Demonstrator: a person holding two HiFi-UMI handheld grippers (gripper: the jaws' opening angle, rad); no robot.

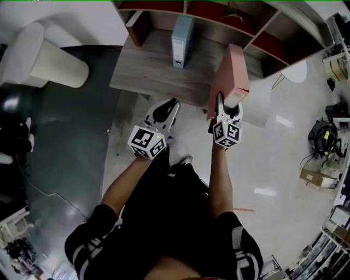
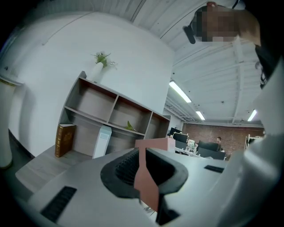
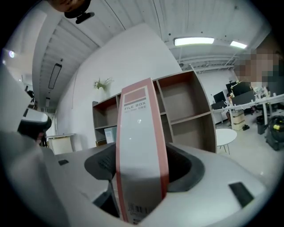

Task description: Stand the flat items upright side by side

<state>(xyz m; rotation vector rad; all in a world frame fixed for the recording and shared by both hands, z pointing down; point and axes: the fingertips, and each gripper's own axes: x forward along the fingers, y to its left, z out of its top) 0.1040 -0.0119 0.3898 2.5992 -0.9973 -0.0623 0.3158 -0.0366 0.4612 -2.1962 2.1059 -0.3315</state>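
My right gripper [image 1: 228, 104] is shut on the lower end of a pink file box [image 1: 232, 74] and holds it tilted over the front right corner of the wooden table [image 1: 153, 71]. In the right gripper view the box's white spine [image 3: 140, 146] fills the gap between the jaws. A light blue file box [image 1: 182, 41] stands upright at the back of the table. My left gripper [image 1: 167, 109] is shut and holds nothing, just off the table's front edge. Past its jaws in the left gripper view are the pink box [image 2: 155, 144] and the blue box [image 2: 102, 141].
A brown book [image 2: 65, 140] stands at the table's back left. An open shelf unit [image 1: 219, 16] runs behind the table. A white cylinder [image 1: 44, 54] stands on the floor to the left, and a small round white table [image 1: 298, 71] to the right.
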